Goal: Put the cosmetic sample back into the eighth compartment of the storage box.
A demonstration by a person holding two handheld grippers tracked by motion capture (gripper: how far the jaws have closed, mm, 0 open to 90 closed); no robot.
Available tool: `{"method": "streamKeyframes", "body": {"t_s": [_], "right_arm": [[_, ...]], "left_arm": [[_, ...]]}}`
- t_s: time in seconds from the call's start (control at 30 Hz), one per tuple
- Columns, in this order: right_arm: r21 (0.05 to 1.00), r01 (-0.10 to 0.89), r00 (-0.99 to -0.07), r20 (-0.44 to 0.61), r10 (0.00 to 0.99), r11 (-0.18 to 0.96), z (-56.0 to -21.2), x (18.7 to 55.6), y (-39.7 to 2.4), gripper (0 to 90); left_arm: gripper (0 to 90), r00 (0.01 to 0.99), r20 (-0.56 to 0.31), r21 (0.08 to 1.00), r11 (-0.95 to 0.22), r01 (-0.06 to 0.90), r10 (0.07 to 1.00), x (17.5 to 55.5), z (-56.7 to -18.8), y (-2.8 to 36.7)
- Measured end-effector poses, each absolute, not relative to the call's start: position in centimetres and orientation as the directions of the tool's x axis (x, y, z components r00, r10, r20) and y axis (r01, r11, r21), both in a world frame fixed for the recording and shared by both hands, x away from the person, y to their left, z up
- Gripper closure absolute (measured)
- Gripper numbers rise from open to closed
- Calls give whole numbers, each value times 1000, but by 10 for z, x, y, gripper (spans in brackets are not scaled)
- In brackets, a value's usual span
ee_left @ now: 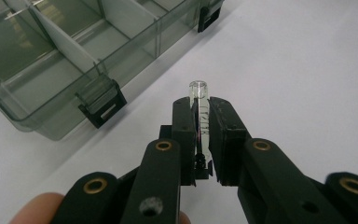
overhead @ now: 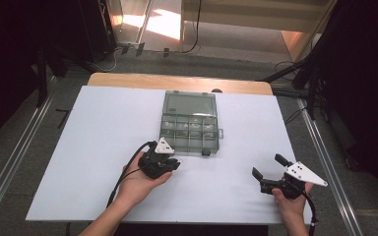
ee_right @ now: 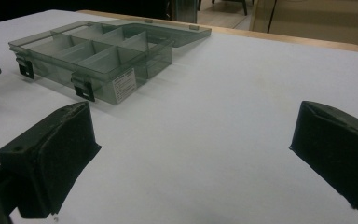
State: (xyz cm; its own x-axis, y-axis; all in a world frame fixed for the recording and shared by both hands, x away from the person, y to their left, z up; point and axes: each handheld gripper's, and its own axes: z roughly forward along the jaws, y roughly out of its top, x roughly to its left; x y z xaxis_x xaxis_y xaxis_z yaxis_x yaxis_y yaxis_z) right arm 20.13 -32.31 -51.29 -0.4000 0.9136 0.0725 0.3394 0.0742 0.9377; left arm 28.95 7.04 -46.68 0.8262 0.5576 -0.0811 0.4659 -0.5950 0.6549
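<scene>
A small clear glass tube [ee_left: 200, 114] with printed marks is clamped between the jaws of my left gripper [ee_left: 200, 105], its round end sticking out past the tips. That gripper [overhead: 175, 161] hovers just in front of the smoky clear compartment box [overhead: 189, 130], near its front latches [ee_left: 101, 105]. The box stands open, its lid [overhead: 189, 103] lying flat behind it. My right gripper [overhead: 267, 167] rests near the table's front right with jaws wide apart and nothing between them; in the right gripper view the box [ee_right: 98, 58] lies off to the left.
A white sheet [overhead: 103, 147] covers the table, whose wooden edge [overhead: 177, 81] shows at the back. Metal rails run along both sides on the floor. The box's compartments [ee_left: 51, 60] look bare from this angle.
</scene>
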Motion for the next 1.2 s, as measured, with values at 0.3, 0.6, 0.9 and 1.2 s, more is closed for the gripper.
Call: {"method": "streamKeyframes", "body": {"t_s": [0.3,0.6,0.9,1.2], "right_arm": [[938,338,-400,69,914,77,-513,201,-323,0],[938,337,-402,69,913,78,-513,201,-323,0],[939,335,-403,67,913,80,-513,201,-323,0],[939,334,-406,67,912,79,-513,201,-323,0]], "left_arm": [[813,829,-86,666,-588,460,552,295,-462,63],[813,834,-96,672,-582,457,543,301,-459,53],[813,834,-111,677,-573,461,540,310,-455,46],[813,828,-128,686,-554,471,545,320,-452,38]]}}
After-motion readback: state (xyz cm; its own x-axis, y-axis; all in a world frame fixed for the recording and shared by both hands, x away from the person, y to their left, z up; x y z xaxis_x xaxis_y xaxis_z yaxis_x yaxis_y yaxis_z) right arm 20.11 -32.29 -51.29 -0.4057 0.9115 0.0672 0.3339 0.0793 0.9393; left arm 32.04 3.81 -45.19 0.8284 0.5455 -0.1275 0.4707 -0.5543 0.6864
